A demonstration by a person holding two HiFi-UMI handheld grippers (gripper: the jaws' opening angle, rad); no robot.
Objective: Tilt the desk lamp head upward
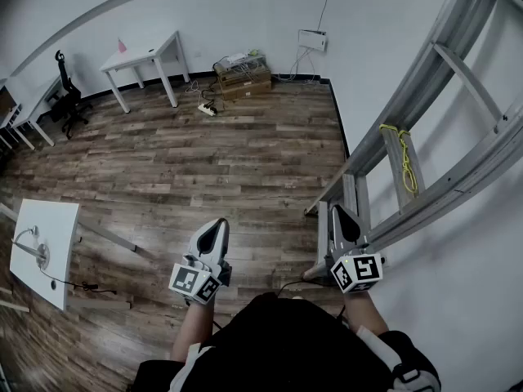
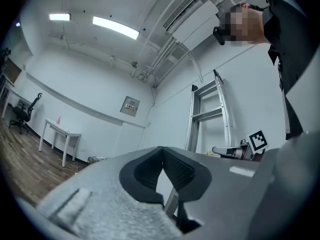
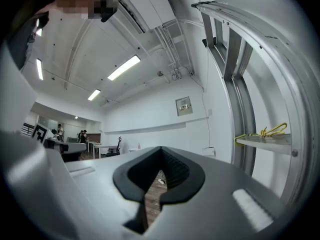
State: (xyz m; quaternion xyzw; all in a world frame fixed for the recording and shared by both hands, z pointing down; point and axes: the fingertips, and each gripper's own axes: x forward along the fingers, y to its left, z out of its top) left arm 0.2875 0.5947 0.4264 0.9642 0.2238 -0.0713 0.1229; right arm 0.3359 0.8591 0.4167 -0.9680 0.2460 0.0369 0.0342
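A small white table (image 1: 57, 219) stands at the far left of the head view. On it is what looks like the desk lamp (image 1: 33, 247), pale, with a round base and a thin arm; its head is too small to make out. My left gripper (image 1: 221, 224) and right gripper (image 1: 338, 209) are held close to my body, well to the right of that table, both pointing away over the wooden floor. Each is shut with nothing between its jaws, as the left gripper view (image 2: 162, 149) and the right gripper view (image 3: 161, 149) show.
An aluminium ladder (image 1: 425, 129) with a yellow rope (image 1: 404, 158) leans on the wall just right of my right gripper. Far off stand a white desk (image 1: 147, 60), an office chair (image 1: 69, 96) and a cardboard box (image 1: 243, 78) with cables. A black cable (image 1: 78, 284) trails from the small table.
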